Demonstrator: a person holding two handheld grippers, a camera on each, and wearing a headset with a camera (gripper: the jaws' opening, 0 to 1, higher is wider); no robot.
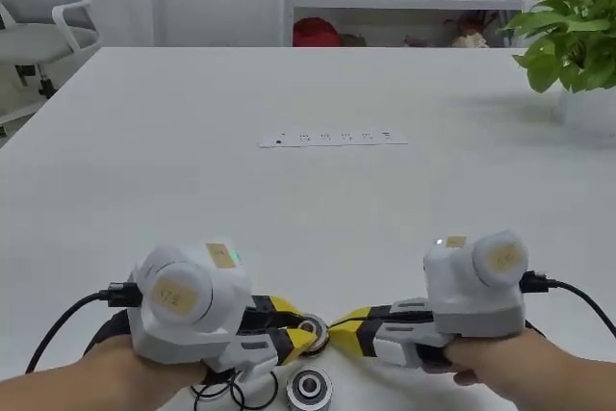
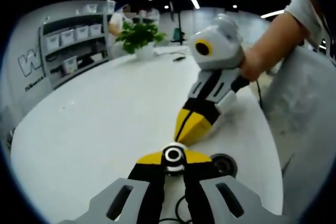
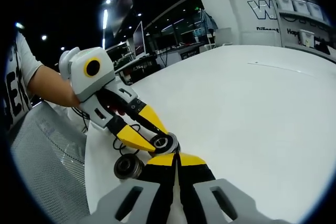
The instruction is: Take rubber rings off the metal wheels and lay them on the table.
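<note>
A small metal wheel (image 1: pixel 311 328) (image 2: pixel 174 155) (image 3: pixel 164 142) is held just above the white table (image 1: pixel 308 209), and my left gripper (image 1: pixel 306 332) (image 2: pixel 174 158) is shut on it. My right gripper (image 1: pixel 339 324) (image 3: pixel 177 156) (image 2: pixel 185 131) comes in from the right with its jaws shut. Its yellow tips touch the wheel's rim; I cannot tell whether they pinch a ring. A second wheel (image 1: pixel 308 388) (image 2: pixel 224 164) (image 3: pixel 128 167) lies flat on the table below them. Loose black rubber rings (image 1: pixel 229 393) (image 3: pixel 126 130) lie beside it under the left gripper.
A power strip (image 1: pixel 332 139) is set flat into the table's middle. A potted plant (image 1: pixel 573 36) stands at the far right corner, and a white chair (image 1: pixel 53 40) at the far left. Black cables (image 1: pixel 58 324) trail from both grippers.
</note>
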